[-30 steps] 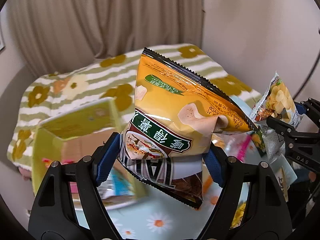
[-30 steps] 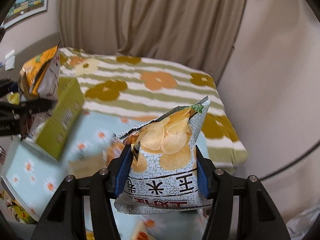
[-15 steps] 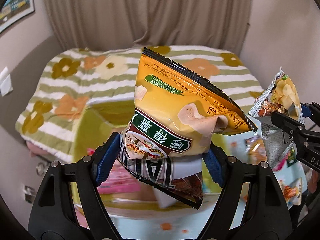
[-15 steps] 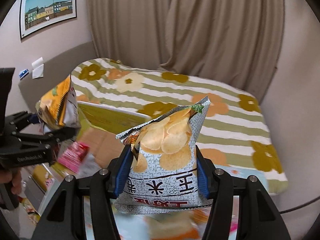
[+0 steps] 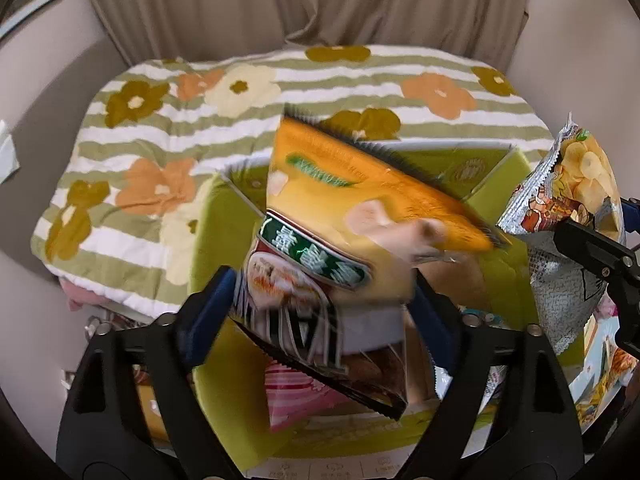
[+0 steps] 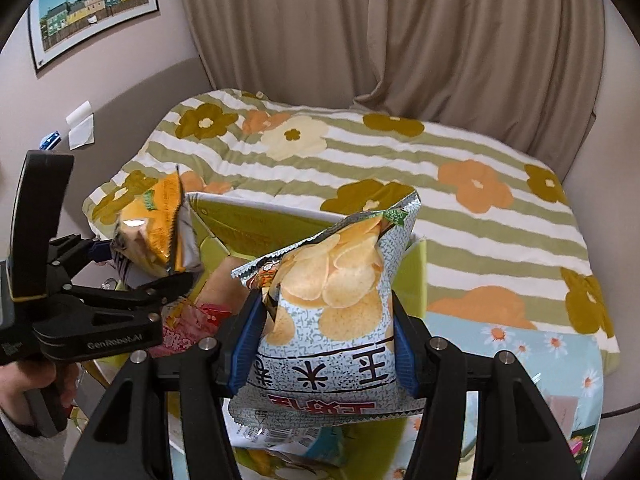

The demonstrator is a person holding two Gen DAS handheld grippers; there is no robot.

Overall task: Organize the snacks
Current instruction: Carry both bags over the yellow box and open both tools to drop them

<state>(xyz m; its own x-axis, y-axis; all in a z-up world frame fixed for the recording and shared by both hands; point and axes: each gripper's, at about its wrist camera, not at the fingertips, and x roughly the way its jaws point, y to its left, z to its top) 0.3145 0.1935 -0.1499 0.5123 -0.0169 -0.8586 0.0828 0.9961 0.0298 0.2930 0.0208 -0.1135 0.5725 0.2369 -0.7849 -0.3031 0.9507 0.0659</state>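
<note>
Overhead, both tool-gripped snack bags (image 5: 352,216) upright, tops tilted away.

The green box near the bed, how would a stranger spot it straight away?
Find the bed with the striped, flowered blanket. In front of it stands an open green box, with a pink packet inside. It is the only container, and both held snack bags, the orange bag and the grey chips bag, hang over it.

Even, soft indoor light; no hard shadows. Strong fisheye bending with dark corners in both views. The orange snack bag (image 5: 360,216) is smeared by motion blur, with a small glare spot; beside it, the silver chip bag (image 6: 336,320) stays sharp.
</note>
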